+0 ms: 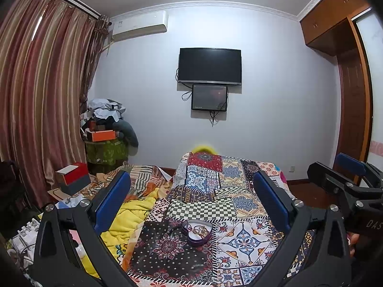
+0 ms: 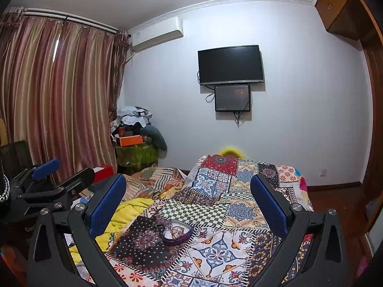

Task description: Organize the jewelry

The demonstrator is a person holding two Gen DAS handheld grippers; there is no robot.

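A patchwork quilt (image 1: 215,205) fills the lower centre of both views, its squares printed with checks, medallions and floral tiles in red, blue, cream and black. A yellow blanket (image 1: 129,217) bunches at its left edge. Striped brown-pink curtains (image 1: 40,91) take up the left of the frame. On the pale wall at upper centre hangs a dark TV (image 1: 210,65), with a smaller screen (image 1: 209,97) just under it and an air conditioner (image 1: 140,25) to the upper left. A pile of clothes and boxes (image 1: 107,129) sits in the corner beside the curtains.

The left gripper (image 1: 191,199) frames the bottom of its own view, blue-padded fingers spread wide apart with nothing between them. The right gripper (image 2: 189,198) stands equally wide in its view, also holding nothing. Each shows at the edge of the other's picture, right edge in the left view, left edge in the right view.

The box (image 1: 197,232) lies on the quilt, low in the frame and near centre in the left view, left of centre in the right view (image 2: 176,233). It is small, heart-shaped and dark purple, open at the top, with a pale lining. Inside lies a tangle of gold-coloured jewelry (image 1: 199,230); single pieces are too small to tell apart.
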